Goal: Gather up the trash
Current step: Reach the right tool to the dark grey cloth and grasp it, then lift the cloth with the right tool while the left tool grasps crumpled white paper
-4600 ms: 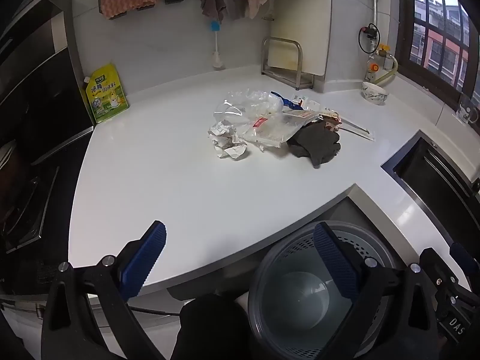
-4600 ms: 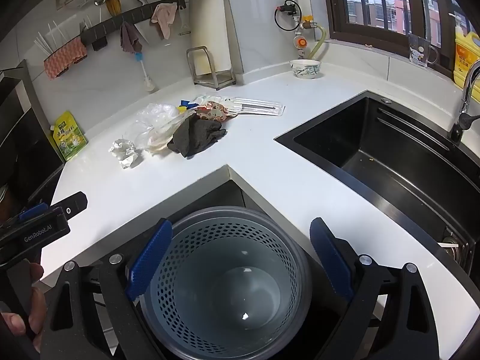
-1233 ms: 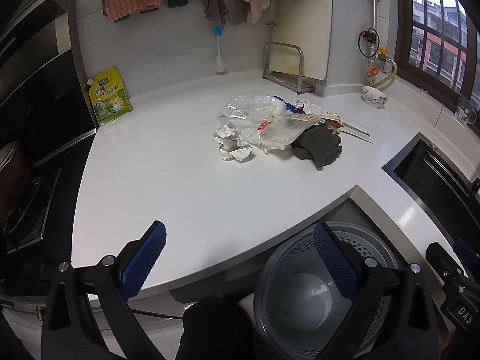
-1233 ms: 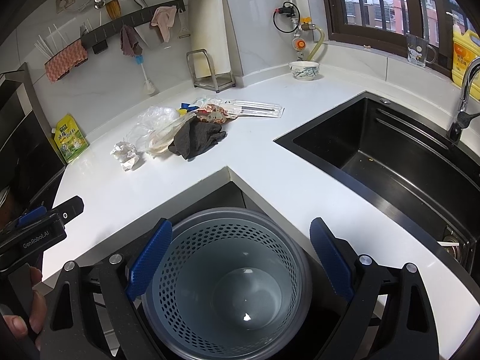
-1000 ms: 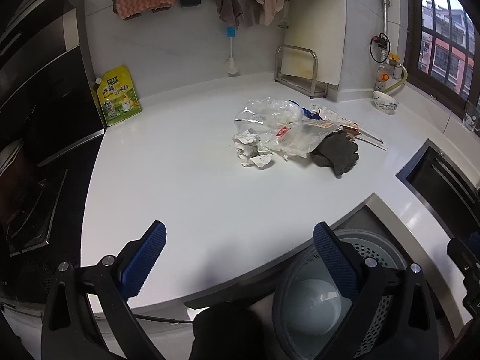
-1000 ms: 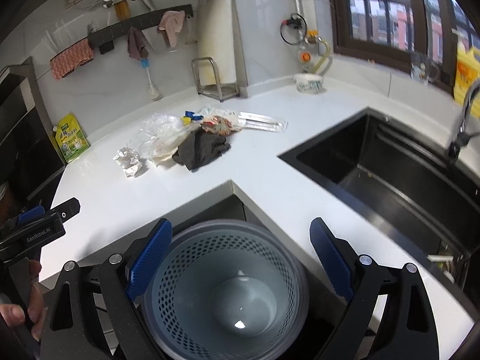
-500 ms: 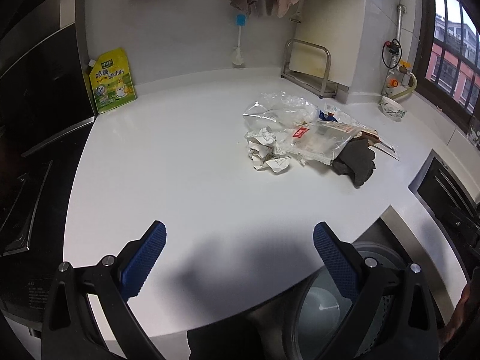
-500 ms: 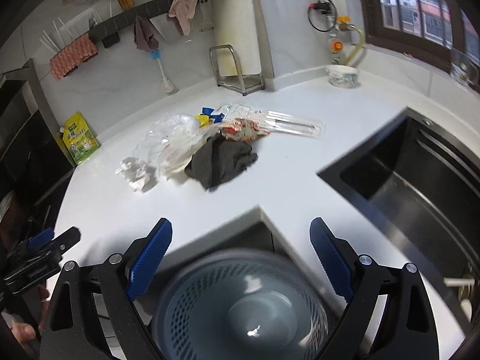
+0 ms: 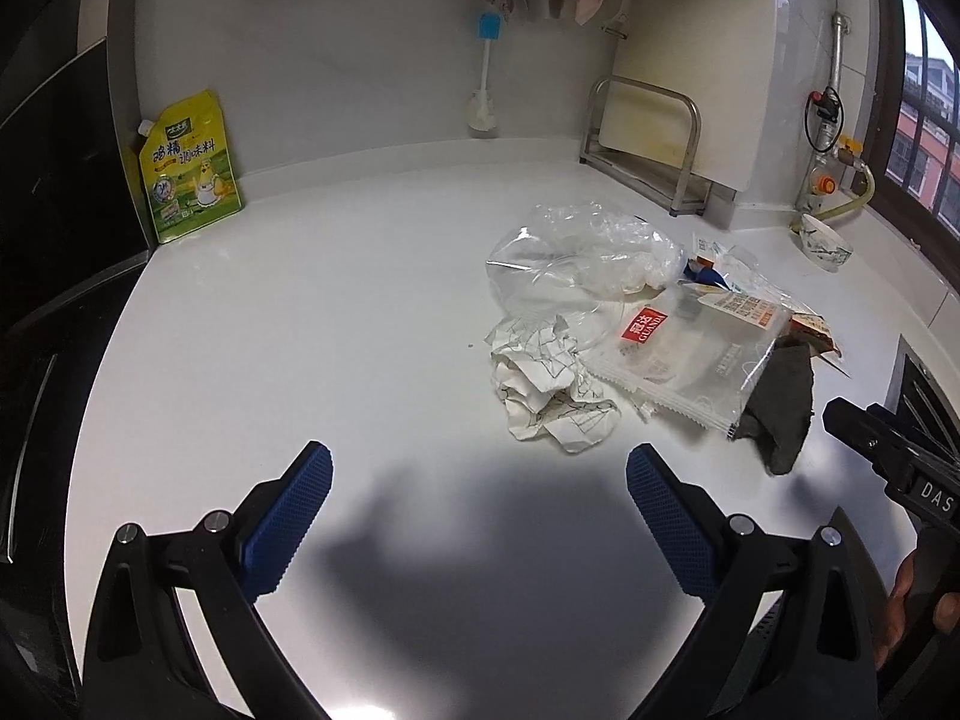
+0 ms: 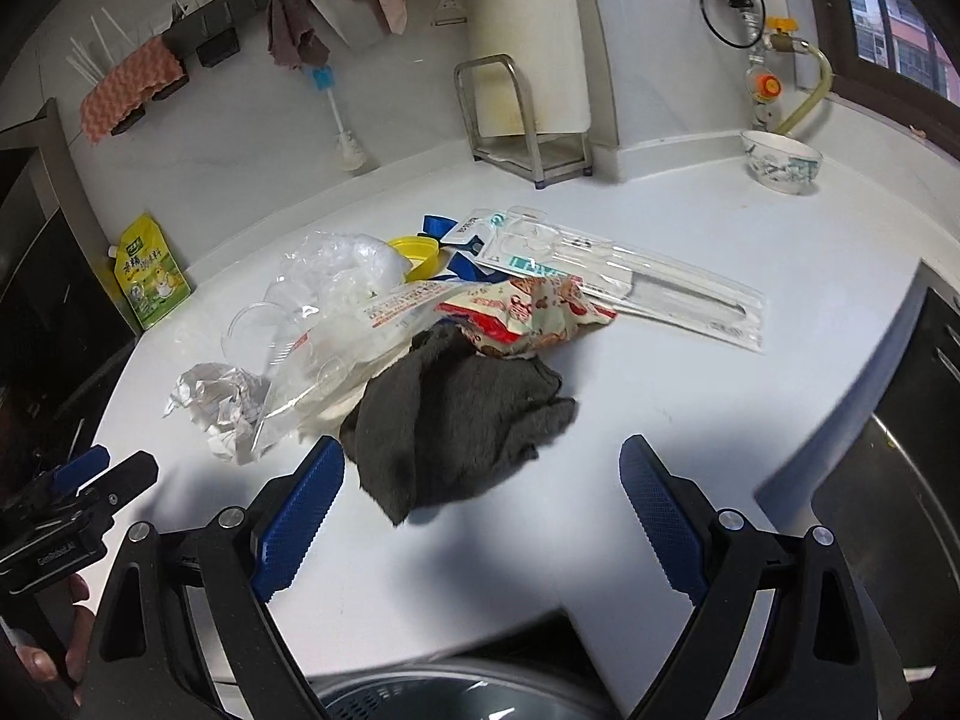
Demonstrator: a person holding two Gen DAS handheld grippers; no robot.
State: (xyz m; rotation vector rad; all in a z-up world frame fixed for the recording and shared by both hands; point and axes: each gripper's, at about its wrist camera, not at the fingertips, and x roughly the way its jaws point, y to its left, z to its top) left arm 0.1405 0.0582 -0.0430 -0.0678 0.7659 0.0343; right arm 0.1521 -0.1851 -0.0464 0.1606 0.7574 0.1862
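A heap of trash lies on the white counter (image 9: pixel 336 330): crumpled white paper (image 9: pixel 549 390), clear plastic bags (image 9: pixel 576 252), a clear wrapper with a red label (image 9: pixel 690 354) and a dark grey cloth (image 9: pixel 780 414). My left gripper (image 9: pixel 480 516) is open and empty, just short of the crumpled paper. In the right wrist view the dark cloth (image 10: pixel 462 420) lies right ahead of my open right gripper (image 10: pixel 483 504), with a printed snack wrapper (image 10: pixel 522 312), a long clear blister pack (image 10: pixel 630 282) and crumpled paper (image 10: pixel 216 402) around it. The grey bin's rim (image 10: pixel 450 690) shows at the bottom.
A yellow-green seasoning pouch (image 9: pixel 186 168) leans at the back left. A metal rack (image 9: pixel 648 150) with a cutting board and a bowl (image 10: pixel 780 162) stand at the back. The dark sink (image 10: pixel 900 450) is on the right. Cloths and a brush hang on the wall.
Both grippers have moved forward from above the bin over the counter toward the trash heap. The bin has dropped almost out of view. Both stay open.
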